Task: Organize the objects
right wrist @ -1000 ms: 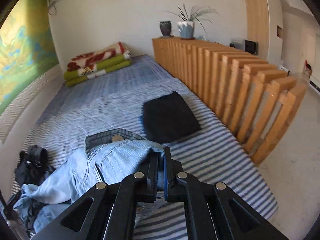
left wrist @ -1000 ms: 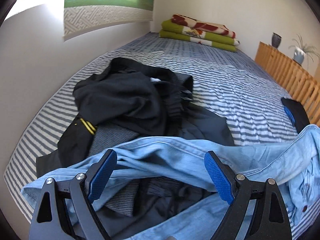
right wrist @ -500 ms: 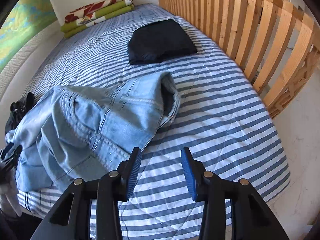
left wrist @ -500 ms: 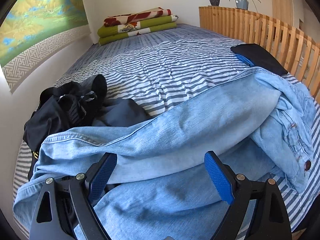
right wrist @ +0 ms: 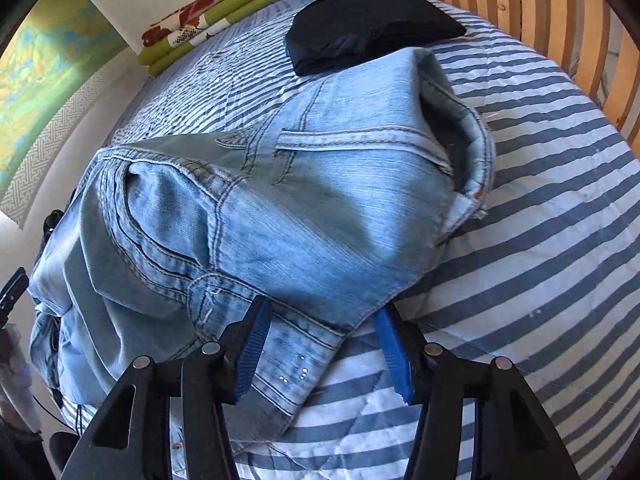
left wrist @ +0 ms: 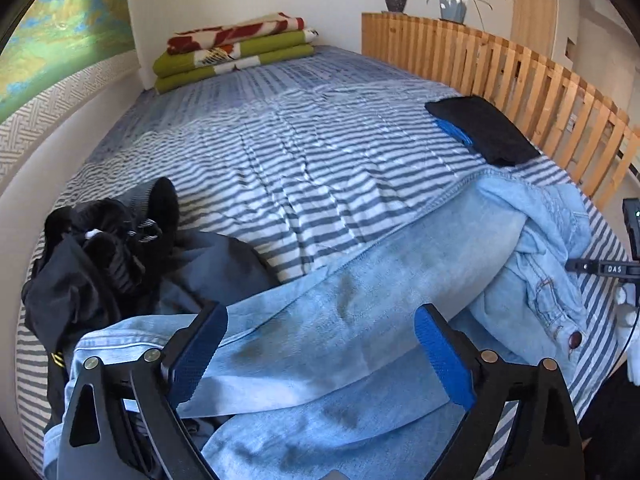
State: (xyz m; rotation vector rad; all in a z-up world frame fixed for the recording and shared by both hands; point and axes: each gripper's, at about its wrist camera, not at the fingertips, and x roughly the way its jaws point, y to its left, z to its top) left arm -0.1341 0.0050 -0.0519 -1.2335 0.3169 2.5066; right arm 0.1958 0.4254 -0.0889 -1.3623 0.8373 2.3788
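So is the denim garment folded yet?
No. The denim garment lies crumpled across the striped bed, no neat folds.

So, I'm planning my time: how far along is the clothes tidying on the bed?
Early. Done: one folded dark garment by the slatted rail. In hand: the denim jacket lies crumpled, released; right gripper open, jaws just opened. Left: the dark clothes heap, untouched.

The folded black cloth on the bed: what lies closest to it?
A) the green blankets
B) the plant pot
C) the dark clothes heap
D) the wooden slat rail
D: the black cloth lies right beside the slat rail, far from the blankets, heap and pot.
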